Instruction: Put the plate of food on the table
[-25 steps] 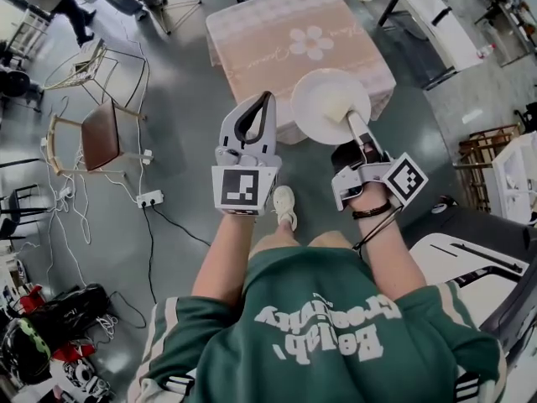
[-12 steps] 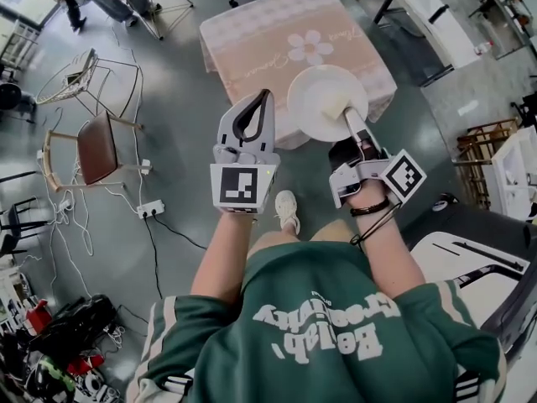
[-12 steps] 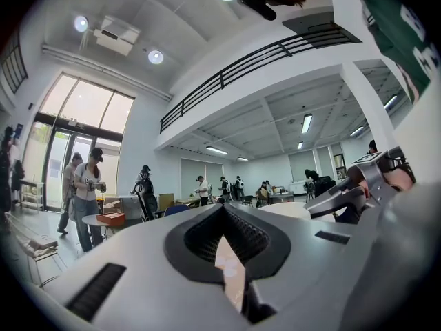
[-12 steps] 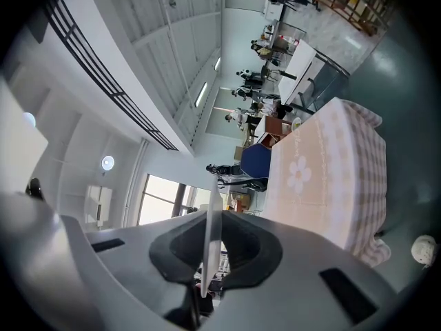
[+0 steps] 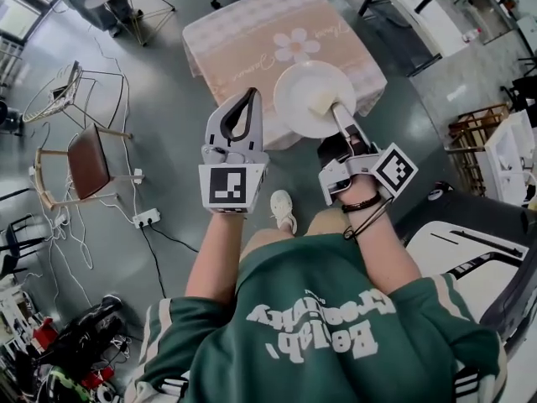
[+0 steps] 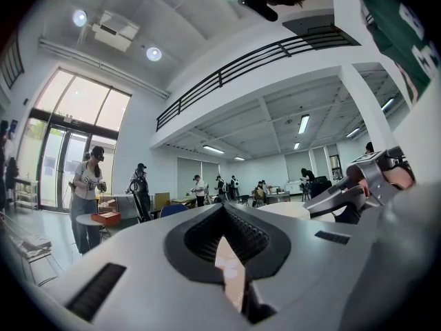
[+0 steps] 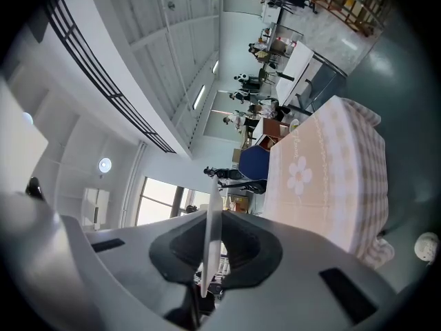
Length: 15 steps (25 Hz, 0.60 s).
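In the head view a round white plate [image 5: 306, 99] carries a pale block of food [image 5: 321, 102]. My right gripper [image 5: 337, 110] is shut on the plate's near rim and holds it level over the near edge of the table [image 5: 268, 28], which has a pink flower-print cloth. In the right gripper view the plate [image 7: 212, 233] shows edge-on, clamped between the jaws, with the table [image 7: 331, 178] ahead. My left gripper [image 5: 250, 93] is shut on nothing, left of the plate; in its own view its jaws meet at the tips [image 6: 224, 212].
A brown chair [image 5: 84, 162] and a wire chair [image 5: 63, 86] stand on the floor at left, by a power strip [image 5: 147, 218] and cables. White tables [image 5: 419, 11] stand at the upper right, a wooden rack [image 5: 470, 137] at right. People stand in the far room.
The table has come nearer and shifted left in view. The plate now sits a little further over the table's near edge. Both grippers kept their state.
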Available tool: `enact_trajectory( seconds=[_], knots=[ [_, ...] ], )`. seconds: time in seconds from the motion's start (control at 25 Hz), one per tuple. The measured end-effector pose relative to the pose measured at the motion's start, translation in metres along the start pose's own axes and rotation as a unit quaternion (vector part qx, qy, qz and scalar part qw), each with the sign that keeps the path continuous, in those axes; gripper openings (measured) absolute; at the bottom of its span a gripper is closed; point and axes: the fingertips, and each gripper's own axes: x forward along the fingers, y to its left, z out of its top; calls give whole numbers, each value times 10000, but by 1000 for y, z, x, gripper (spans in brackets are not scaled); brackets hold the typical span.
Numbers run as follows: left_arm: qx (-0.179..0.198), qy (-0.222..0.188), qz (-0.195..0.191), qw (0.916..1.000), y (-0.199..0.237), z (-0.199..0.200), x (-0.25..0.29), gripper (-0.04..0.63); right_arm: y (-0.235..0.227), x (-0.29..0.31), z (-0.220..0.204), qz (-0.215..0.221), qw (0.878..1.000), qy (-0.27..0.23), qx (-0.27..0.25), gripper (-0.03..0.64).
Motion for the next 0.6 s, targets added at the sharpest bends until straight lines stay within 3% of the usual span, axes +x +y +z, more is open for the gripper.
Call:
enact_trajectory(
  seconds=[0.6],
  knots=[
    [1, -63, -11, 10000, 11, 5, 8, 9, 7, 20, 2, 135, 9999, 63, -43, 40]
  ],
)
